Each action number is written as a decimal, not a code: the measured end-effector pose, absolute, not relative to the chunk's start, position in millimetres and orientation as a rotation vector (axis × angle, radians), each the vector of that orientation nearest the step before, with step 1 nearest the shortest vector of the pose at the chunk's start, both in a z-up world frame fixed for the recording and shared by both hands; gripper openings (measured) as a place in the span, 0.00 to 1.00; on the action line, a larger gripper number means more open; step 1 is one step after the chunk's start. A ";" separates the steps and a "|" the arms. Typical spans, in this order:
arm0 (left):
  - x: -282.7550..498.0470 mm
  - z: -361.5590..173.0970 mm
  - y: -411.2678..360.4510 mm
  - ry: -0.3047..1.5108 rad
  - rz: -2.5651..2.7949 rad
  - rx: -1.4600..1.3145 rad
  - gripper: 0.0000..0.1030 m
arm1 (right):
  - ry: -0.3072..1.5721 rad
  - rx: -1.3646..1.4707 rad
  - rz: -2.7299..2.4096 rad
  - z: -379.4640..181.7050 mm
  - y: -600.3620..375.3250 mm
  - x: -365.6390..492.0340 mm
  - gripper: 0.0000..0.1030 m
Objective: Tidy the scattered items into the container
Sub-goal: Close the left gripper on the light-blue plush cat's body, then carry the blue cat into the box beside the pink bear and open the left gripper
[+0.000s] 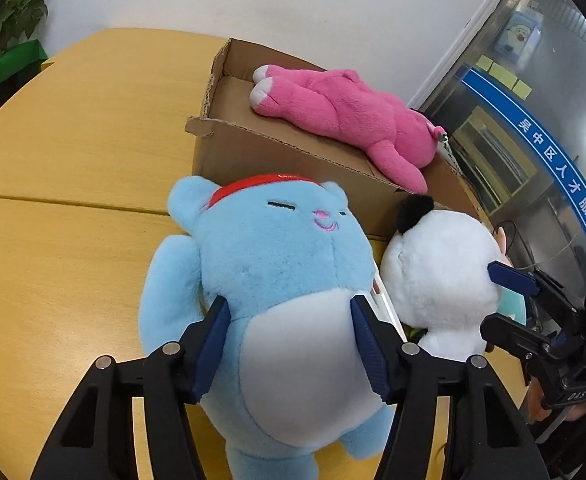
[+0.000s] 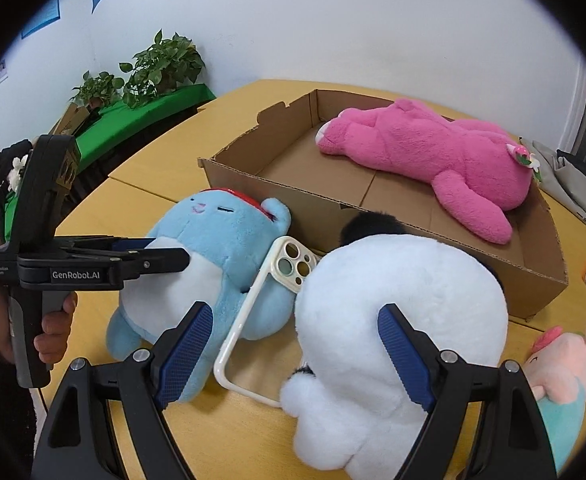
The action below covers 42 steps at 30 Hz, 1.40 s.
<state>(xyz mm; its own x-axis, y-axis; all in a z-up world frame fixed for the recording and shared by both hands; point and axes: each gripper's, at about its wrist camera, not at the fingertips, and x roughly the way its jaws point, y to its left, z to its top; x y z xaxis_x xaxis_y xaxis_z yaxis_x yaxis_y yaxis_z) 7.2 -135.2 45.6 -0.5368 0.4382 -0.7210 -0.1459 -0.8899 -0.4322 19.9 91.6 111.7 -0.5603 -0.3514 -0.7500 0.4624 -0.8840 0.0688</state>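
Pinching blue plush [image 1: 277,264] belly w/ left jaws, right jaws wide round white plush [image 2: 397,320].

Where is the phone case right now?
The phone case lies on the table in the right wrist view, wedged between the blue plush and the white plush, just in front of the cardboard box.

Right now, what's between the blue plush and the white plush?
A cream phone case, standing on edge and wedged between the blue plush and the white plush. The right wrist view shows it clearly; the left wrist view catches only a sliver.
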 end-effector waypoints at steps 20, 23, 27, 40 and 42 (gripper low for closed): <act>23.0 39.7 -236.1 -0.605 2.557 -1.331 0.78 | 0.024 1.184 -2.254 96.8 60.7 22.1 0.83; 3.4 15.3 -231.6 -0.566 2.478 -1.417 0.75 | 0.001 1.220 -2.237 86.5 56.2 17.8 0.82; -6.0 0.6 -227.3 -0.567 2.414 -1.483 0.24 | -0.021 1.288 -2.238 71.4 55.8 12.8 0.82; 12.3 9.9 -224.7 -0.446 2.473 -1.473 0.21 | -0.129 1.351 -2.234 50.9 35.5 -16.2 0.50; 13.7 9.5 -224.7 -0.444 2.474 -1.471 0.21 | -0.143 1.345 -2.242 47.9 30.1 -21.3 0.42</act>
